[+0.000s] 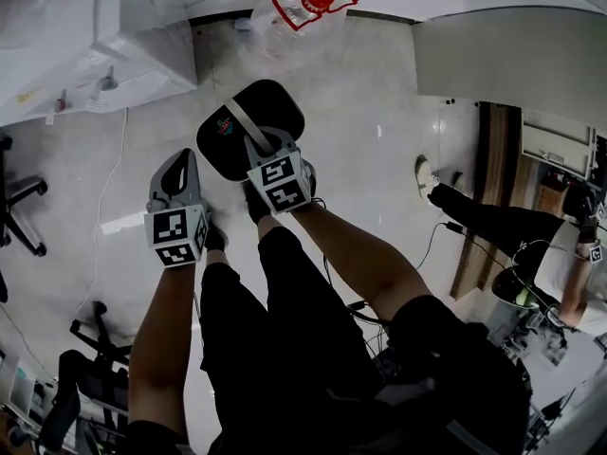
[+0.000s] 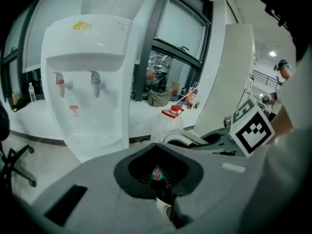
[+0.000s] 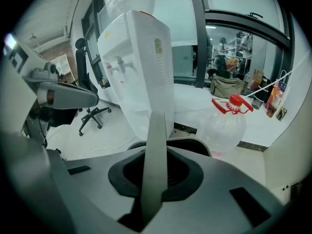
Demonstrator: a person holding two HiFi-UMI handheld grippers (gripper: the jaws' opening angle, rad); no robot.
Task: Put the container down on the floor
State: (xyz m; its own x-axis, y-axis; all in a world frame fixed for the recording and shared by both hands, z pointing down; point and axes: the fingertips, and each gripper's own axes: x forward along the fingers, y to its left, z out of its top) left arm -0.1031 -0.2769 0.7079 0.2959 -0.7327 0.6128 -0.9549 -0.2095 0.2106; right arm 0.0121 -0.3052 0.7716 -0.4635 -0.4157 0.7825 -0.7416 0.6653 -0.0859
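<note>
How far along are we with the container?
Done: the right gripper is shut on the handle. In hand: the container hangs from it over the floor, apparently not yet down. Left: lower it onto the floor and let go.

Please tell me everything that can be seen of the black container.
The container is black, oval, rounded, seemingly plastic, with a red-and-green logo on top. Its flat grey handle rises into the right gripper, whose jaws are shut on it. The left gripper is beside its edge; contact is unclear. Whether it touches the floor is unclear.
</note>
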